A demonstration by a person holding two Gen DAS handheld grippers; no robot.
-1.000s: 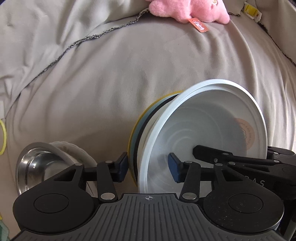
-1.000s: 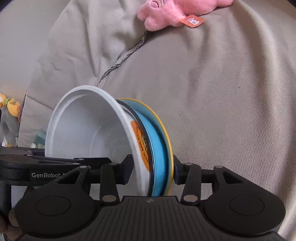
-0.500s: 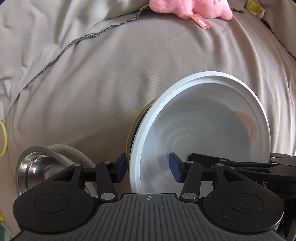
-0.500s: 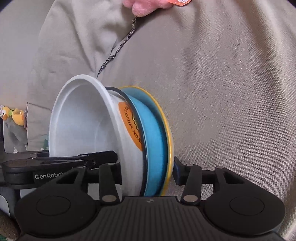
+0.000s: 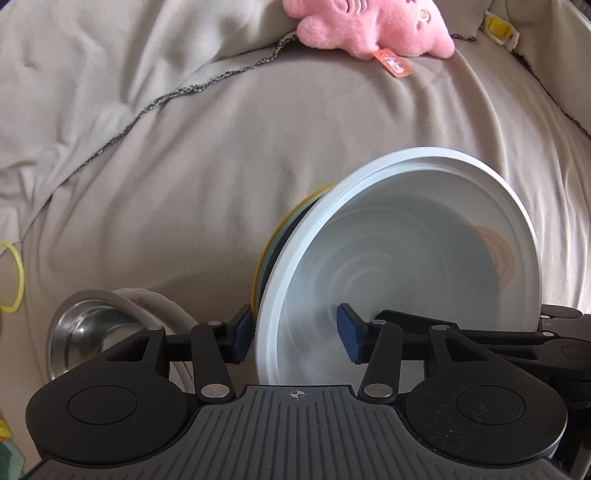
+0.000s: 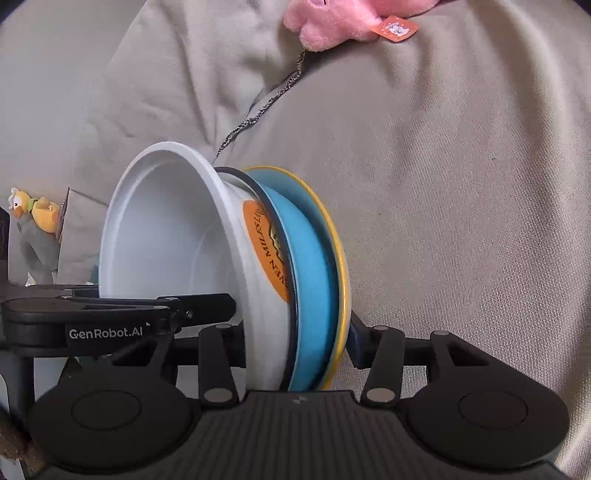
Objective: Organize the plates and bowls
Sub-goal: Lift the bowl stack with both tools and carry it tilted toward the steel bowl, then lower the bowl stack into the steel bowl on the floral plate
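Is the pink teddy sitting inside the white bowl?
No, the pink teddy lies far back on the grey blanket, well apart from the white bowl, which holds no toy.

White bowl [image 6: 166, 236], blue plate [image 6: 314, 280], pink toy [image 5: 373, 26] on a tan cloth [image 5: 184, 166]

Bowl has an orange sticker w/ dark letters; plate is blue w/ a yellow edge. Small bowl [image 5: 85, 328] is shiny silver. Toy's tag is orange. Cloth has a dark speckled seam. Grippers black w/ blue pads [image 5: 349, 332]. Duck toy [image 6: 35, 214]: yellow & grey.
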